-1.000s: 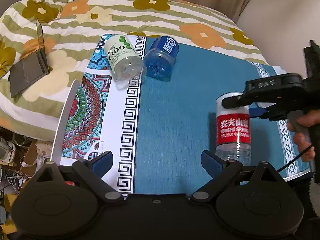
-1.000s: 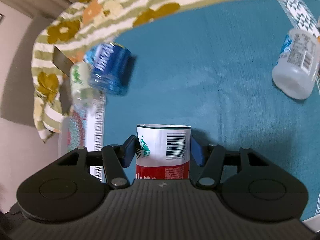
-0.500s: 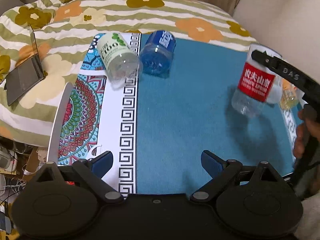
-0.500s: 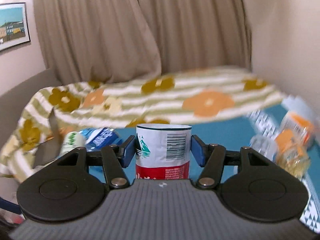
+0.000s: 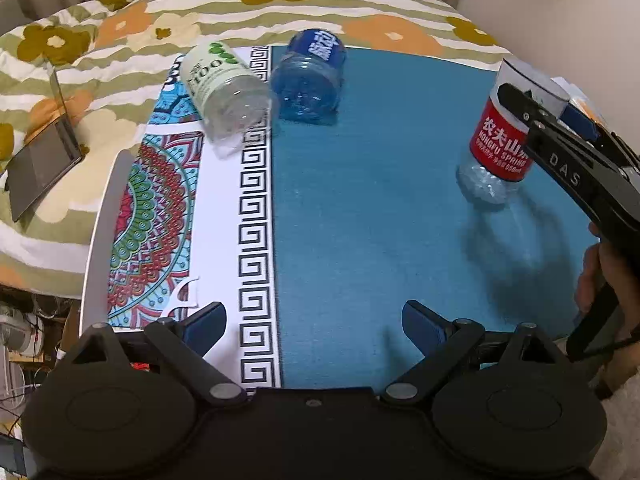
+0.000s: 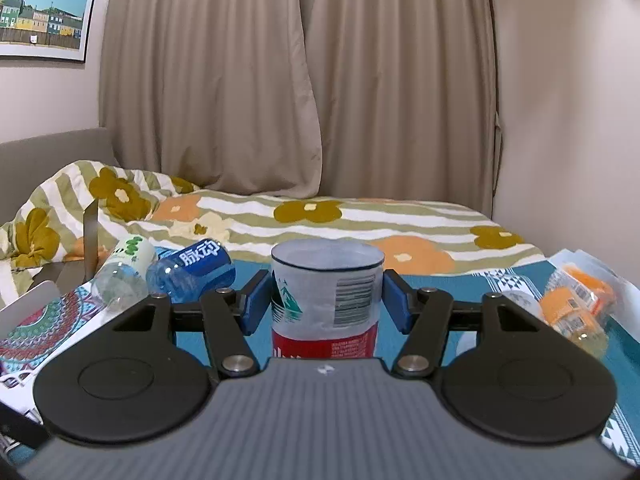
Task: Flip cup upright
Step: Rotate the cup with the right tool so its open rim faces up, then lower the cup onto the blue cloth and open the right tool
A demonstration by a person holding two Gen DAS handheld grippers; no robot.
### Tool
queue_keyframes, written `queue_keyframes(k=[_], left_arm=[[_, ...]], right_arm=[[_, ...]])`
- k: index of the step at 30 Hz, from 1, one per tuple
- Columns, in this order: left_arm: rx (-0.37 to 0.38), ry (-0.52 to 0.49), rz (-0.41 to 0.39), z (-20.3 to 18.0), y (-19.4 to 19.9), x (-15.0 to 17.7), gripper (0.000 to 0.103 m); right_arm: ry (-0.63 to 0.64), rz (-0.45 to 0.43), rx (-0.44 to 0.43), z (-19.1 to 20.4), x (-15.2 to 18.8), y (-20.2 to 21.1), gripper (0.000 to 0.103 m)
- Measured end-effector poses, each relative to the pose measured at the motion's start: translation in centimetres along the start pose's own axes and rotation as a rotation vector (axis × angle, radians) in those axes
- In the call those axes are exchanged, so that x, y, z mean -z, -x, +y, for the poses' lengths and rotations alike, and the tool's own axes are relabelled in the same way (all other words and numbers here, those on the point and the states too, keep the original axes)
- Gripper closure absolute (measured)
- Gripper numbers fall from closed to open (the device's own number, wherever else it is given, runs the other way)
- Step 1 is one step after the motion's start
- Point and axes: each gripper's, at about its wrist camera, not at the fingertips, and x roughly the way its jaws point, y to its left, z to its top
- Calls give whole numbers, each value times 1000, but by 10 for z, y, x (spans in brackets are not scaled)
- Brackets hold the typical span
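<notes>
step in hand, as i read it: setting the turned cup down. the right gripper (image 6: 326,304) has its blue pads close against either side of the red-label cup (image 6: 325,300); a thin gap may show at each pad, so whether it is gripping or just released i cannot tell. in the left wrist view the cup (image 5: 502,140) sits at the right side of the teal cloth (image 5: 360,200), mouth up, leaning a little; base looks at or barely above the cloth, contact not certain.

next move likely calls for: level the cup, seat the base flat, then spread the fingers and back straight out without clipping the rim.

the cup: a cut-down nongfu spring bottle, clear ribbed base, red band, pale upper label with barcode and mountain mark, open rim on top.

left gripper (image 5: 316,320) hangs low over the near cloth, jaws wide apart, holding nothing.

others lying on their sides at the far edge: green-label cup (image 5: 224,88), blue cup (image 5: 310,76). orange-label bottles (image 6: 576,304) on the right.
</notes>
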Motion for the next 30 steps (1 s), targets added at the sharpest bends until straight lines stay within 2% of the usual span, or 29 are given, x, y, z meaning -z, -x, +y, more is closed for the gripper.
queue_keyframes(k=[8, 16, 19, 23, 30], left_arm=[[18, -9, -2, -10, 0, -4, 6], [22, 7, -3, -14, 2, -4, 6], [25, 24, -1, -14, 2, -4, 6], [18, 32, -6, -16, 3, -2, 6], [-2, 42, -23, -21, 9, 0, 6]], right_arm=[[-23, 75, -27, -6, -5, 14, 28], [-24, 111, -55, -7, -4, 16, 28], [-26, 116, -58, -9, -4, 17, 23], [-30, 119, -45, -11, -6, 15, 0], [-25, 174, -47, -13, -7, 9, 0]])
